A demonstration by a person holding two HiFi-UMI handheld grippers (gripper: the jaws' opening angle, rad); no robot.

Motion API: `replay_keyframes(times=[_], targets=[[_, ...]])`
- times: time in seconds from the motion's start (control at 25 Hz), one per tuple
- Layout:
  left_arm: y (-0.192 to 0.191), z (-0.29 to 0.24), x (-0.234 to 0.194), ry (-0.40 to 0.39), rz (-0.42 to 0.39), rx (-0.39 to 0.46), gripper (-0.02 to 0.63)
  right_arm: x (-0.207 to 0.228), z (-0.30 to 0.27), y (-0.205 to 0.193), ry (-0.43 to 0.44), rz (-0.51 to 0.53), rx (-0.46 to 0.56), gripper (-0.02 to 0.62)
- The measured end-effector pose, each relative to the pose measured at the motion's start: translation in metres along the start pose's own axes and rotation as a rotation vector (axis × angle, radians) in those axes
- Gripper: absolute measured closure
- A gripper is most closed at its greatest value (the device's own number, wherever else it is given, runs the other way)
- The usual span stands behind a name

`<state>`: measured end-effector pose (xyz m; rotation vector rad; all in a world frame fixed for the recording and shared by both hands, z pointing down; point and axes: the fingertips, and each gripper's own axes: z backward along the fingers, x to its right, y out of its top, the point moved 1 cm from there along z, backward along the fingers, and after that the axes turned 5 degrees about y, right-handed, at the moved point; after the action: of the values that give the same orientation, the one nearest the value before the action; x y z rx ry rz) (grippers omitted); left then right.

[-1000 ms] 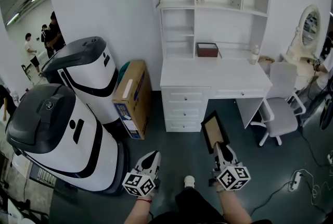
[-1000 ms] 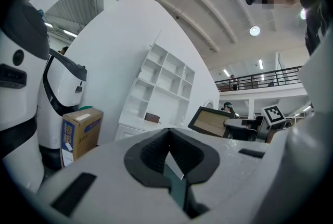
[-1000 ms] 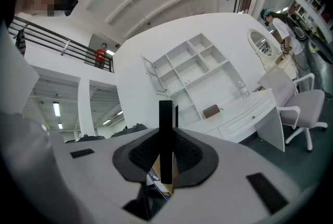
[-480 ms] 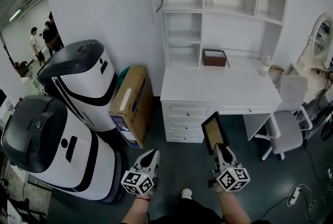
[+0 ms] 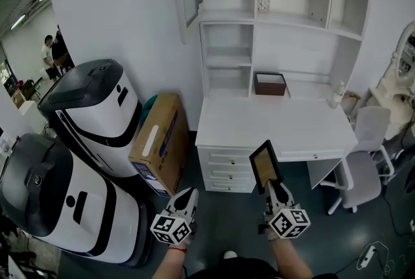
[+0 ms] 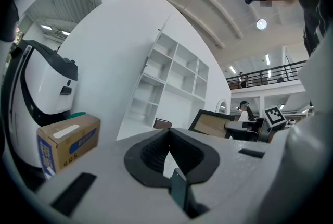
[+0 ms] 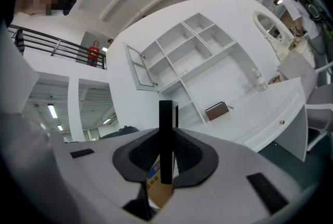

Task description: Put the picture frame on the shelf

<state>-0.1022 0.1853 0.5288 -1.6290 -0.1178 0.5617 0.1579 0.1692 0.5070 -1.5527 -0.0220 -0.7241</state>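
The picture frame (image 7: 165,113) is clamped edge-on by the right gripper (image 7: 165,139); its face is seen only overhead, before the desk (image 5: 272,125), lower edge hidden. The left gripper (image 6: 168,133) is closed on nothing.

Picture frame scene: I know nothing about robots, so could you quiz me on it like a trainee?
1. True or false: the left gripper holds the picture frame.
2. Which stands on the white desk? A) brown box; B) lamp; C) laptop.
3. Fill in: in the head view, the cardboard box stands to the desk's ____.
Key: 1 false, the right gripper grips it; 2 A; 3 left.
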Motion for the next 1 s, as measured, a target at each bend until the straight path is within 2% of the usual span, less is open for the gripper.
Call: replay_keyframes(times=[0.56,1.0], targets=[[-0.004,-0.061,-0.033,0.023,0.016,-0.020,0.603,0.030,-0.072,-0.006,0.018,-0.013,-0.036,0.528],[0.020,-0.150,-0.079,-0.027,-0.003,-0.028,0.601,0.055,-0.157,-0.002,-0.011,-0.019,-0.020,0.528]])
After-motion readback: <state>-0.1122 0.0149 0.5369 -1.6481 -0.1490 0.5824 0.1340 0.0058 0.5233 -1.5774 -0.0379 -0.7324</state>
